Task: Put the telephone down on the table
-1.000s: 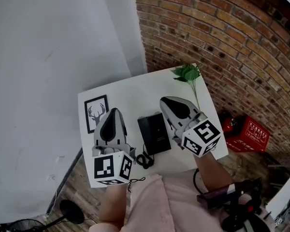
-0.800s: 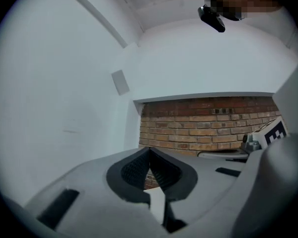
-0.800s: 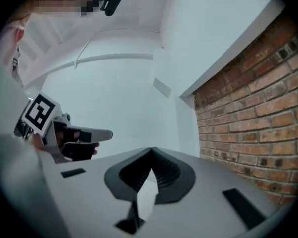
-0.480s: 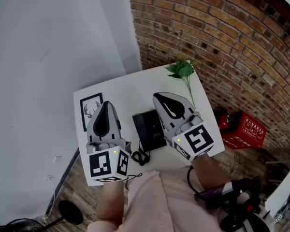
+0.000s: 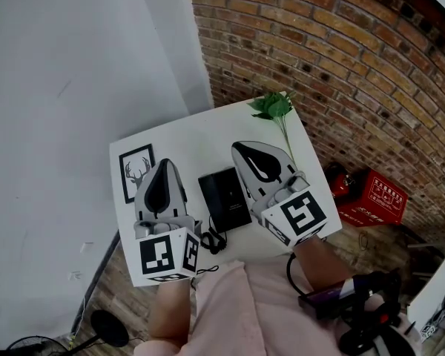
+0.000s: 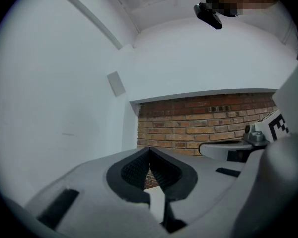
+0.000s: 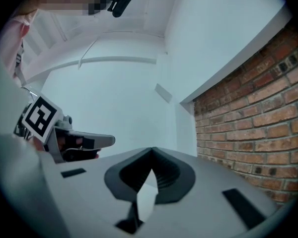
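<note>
Telephone [image 5: 224, 197], black and flat, lies on the white table [image 5: 200, 143] between the two grippers, its coiled cord [image 5: 211, 241] at the near edge. The left gripper [image 5: 166, 165] hangs just left of it and the right gripper [image 5: 239, 148] just right. Both have their jaws pressed together on nothing. They seem clear of the table, though the angle is poor. A deer picture [image 5: 136, 172] lies at the left, a green sprig [image 5: 273, 106] at the far right corner.

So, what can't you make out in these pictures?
- Black flat telephone: head view, right edge hidden by the right hand-held gripper; buttons too small.
- Black coiled cord: head view, partly behind the left hand-held gripper.
- White table: absent from both gripper views, which look at walls.
</note>
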`<state>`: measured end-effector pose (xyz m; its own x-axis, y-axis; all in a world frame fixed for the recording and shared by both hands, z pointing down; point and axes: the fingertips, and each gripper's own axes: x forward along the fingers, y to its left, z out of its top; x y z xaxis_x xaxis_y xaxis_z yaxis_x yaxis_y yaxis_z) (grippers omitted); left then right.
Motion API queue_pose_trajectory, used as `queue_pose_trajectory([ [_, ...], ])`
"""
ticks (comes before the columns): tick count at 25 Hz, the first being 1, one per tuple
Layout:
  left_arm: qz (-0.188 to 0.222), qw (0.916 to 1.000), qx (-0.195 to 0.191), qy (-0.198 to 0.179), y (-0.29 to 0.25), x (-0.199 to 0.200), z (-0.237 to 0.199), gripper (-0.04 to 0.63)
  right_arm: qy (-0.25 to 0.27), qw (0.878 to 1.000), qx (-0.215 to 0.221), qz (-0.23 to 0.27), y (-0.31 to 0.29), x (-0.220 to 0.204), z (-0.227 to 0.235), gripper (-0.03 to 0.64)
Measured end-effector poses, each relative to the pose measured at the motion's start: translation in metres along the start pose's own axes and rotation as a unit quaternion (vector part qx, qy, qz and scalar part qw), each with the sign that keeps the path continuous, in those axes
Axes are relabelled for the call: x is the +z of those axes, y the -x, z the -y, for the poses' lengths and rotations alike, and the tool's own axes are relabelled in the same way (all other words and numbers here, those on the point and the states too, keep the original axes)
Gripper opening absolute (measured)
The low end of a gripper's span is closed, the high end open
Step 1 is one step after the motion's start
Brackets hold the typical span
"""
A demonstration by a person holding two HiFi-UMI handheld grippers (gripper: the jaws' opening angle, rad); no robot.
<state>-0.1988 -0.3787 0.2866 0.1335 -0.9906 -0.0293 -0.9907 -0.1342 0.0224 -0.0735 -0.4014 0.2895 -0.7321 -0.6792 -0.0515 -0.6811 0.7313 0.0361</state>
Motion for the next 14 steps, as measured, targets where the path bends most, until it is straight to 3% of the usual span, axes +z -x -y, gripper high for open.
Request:
queue_pose_trajectory([
  [14,-0.005,0.9998,-0.012,-0.015,-0.002,-0.002,0.018,0.002,0.015,1.0,-0.003,0.004,0.008,0.002,0.006,0.004],
])
